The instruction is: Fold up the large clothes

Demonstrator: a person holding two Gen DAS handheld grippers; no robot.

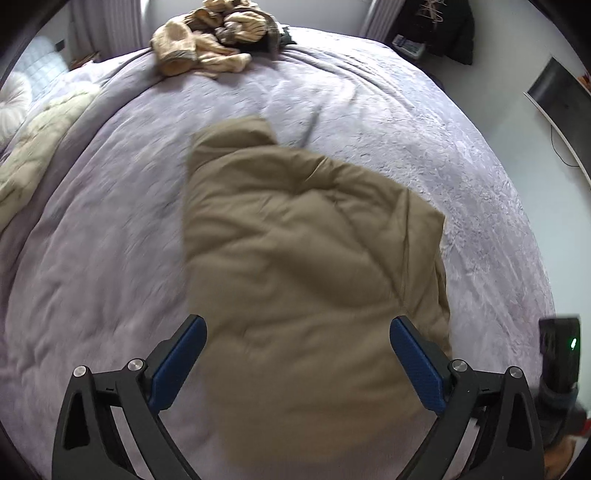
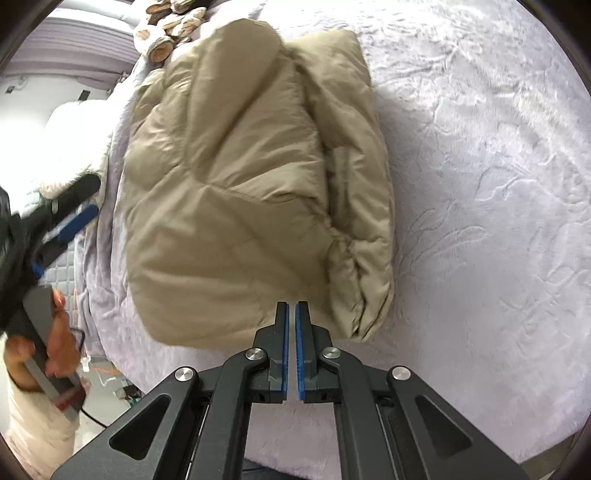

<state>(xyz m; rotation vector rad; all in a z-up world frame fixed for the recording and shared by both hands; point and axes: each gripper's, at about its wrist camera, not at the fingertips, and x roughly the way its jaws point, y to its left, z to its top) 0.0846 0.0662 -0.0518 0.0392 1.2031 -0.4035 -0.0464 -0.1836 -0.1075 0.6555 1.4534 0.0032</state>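
Observation:
A tan padded jacket (image 1: pixel 303 258) lies folded into a thick bundle on the lavender bed cover (image 1: pixel 92 240). My left gripper (image 1: pixel 297 325) is open above its near end, fingers wide apart and empty. In the right wrist view the jacket (image 2: pixel 240 192) fills the middle. My right gripper (image 2: pixel 292 308) is shut and empty at the bundle's near edge. The left gripper (image 2: pixel 79 201) shows there at the far left, beside the bed.
A heap of beige striped clothes (image 1: pixel 210 40) lies at the bed's far end, also in the right wrist view (image 2: pixel 166 33). A cream blanket (image 1: pixel 33 147) lies at the left. A dark screen (image 1: pixel 557 99) stands on the right.

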